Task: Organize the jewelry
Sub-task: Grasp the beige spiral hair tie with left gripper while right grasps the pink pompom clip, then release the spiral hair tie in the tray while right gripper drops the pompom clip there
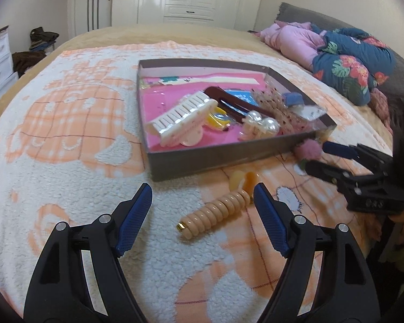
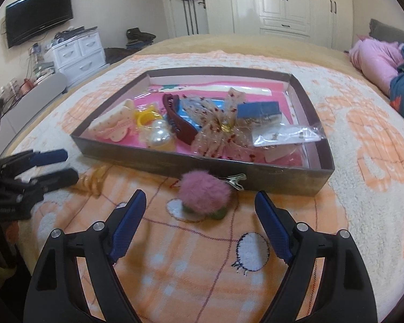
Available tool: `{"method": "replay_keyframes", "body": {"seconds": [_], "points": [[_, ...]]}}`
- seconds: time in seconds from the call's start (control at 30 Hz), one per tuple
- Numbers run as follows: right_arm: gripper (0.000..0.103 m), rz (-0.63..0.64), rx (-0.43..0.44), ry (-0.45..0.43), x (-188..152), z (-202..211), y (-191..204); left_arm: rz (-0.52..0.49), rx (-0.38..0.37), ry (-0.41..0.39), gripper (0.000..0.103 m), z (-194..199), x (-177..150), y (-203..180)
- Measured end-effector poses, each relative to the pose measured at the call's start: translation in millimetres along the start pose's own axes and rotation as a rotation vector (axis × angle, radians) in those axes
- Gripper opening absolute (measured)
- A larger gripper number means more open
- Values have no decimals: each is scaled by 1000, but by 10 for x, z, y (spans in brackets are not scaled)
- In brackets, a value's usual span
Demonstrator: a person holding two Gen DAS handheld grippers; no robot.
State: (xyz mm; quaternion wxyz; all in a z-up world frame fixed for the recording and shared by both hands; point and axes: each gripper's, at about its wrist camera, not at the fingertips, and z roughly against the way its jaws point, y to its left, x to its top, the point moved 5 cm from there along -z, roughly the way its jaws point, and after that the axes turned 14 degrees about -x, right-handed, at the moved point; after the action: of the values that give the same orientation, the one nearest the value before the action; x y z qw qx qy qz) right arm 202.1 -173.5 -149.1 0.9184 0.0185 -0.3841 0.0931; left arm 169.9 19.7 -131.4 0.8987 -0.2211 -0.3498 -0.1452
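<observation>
Evidently a pickup is being lined up — left gripper (image 1: 203, 191) spread above the peach spiral hair tie (image 1: 215, 214), right gripper (image 2: 200, 197) spread before the pink fluffy pom-pom clip (image 2: 203, 192); closing is called for next.

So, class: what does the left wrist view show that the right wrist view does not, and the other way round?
Only the left wrist view shows the whole peach spiral hair tie lying between the open left gripper fingers. Only the right wrist view shows the wall television and the pompom's metal clip. Both show the box, the pink pompom, and the open right gripper.
</observation>
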Motion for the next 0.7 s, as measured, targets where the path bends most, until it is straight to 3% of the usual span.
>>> {"method": "replay_keyframes", "body": {"seconds": [0.1,0.27,0.33,0.43,0.5,0.6,0.7], "points": [[80,-39,2,37,20,-106,-57,-14,-10,18,69,-41,-31,-46],[70,-73,3,65,33,-185,-83,-30,-17,56,67,-127,-91,-80],[57,-68,0,65,16,-183,-87,-46,-14,66,61,-147,-103,-109],[41,-51,19,55,3,-153,-82,-74,-11,81,48,-176,-121,-167],[33,-35,28,51,1,-136,-64,-90,-8,92,33,-193,-137,-201],[31,-31,35,43,-10,-109,-68,-104,-37,107,19,-218,-162,-268],[30,-37,47,42,-34,-72,-85,-138,-36,123,11,-264,-209,-369]]}}
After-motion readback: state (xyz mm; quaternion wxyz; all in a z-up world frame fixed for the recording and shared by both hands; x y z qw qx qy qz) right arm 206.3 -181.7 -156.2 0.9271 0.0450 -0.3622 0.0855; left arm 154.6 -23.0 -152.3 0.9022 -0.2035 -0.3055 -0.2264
